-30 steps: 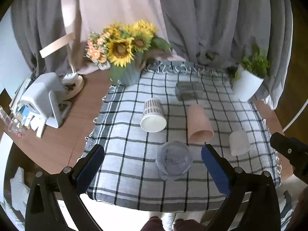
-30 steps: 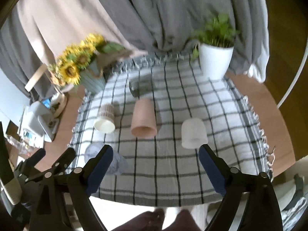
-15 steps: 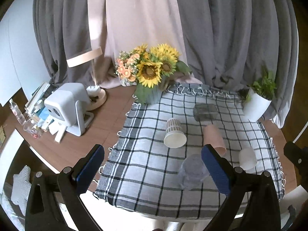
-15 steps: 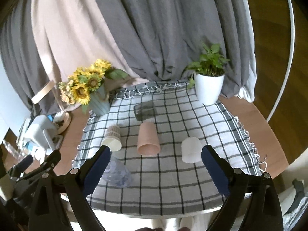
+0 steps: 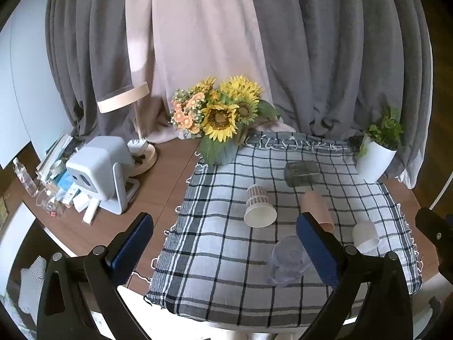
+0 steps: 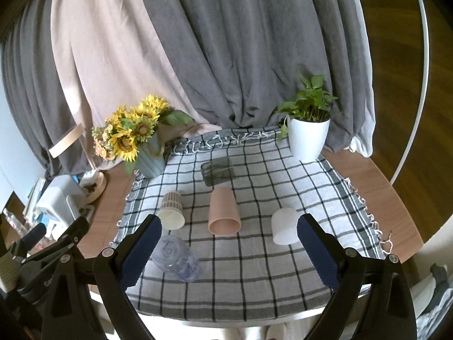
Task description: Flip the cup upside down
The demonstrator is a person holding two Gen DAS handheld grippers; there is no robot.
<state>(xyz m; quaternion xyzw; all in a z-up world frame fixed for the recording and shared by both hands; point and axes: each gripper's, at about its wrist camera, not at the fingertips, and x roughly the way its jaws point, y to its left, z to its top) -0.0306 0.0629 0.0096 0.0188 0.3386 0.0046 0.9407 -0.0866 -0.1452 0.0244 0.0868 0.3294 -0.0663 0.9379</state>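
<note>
Several cups lie on their sides on the checked cloth [image 6: 254,255]: a patterned paper cup [image 6: 171,211] [image 5: 259,206], a pink cup [image 6: 224,211] [image 5: 315,206], a white cup [image 6: 284,226] [image 5: 365,236], a clear plastic cup [image 6: 178,257] [image 5: 287,260] and a dark glass [image 6: 216,170] [image 5: 301,173]. My left gripper [image 5: 226,250] is open and empty, above the cloth's near left edge. My right gripper [image 6: 229,252] is open and empty, held back above the cloth's front.
A sunflower vase [image 6: 150,158] stands at the cloth's back left and a white potted plant [image 6: 308,138] at the back right. A lamp [image 5: 136,141], a white device [image 5: 102,167] and clutter sit on the wooden table to the left. Grey curtains hang behind.
Both grippers have pulled back and up from the table, so the cups look smaller and farther away. Both stay open. The cups have not moved.
</note>
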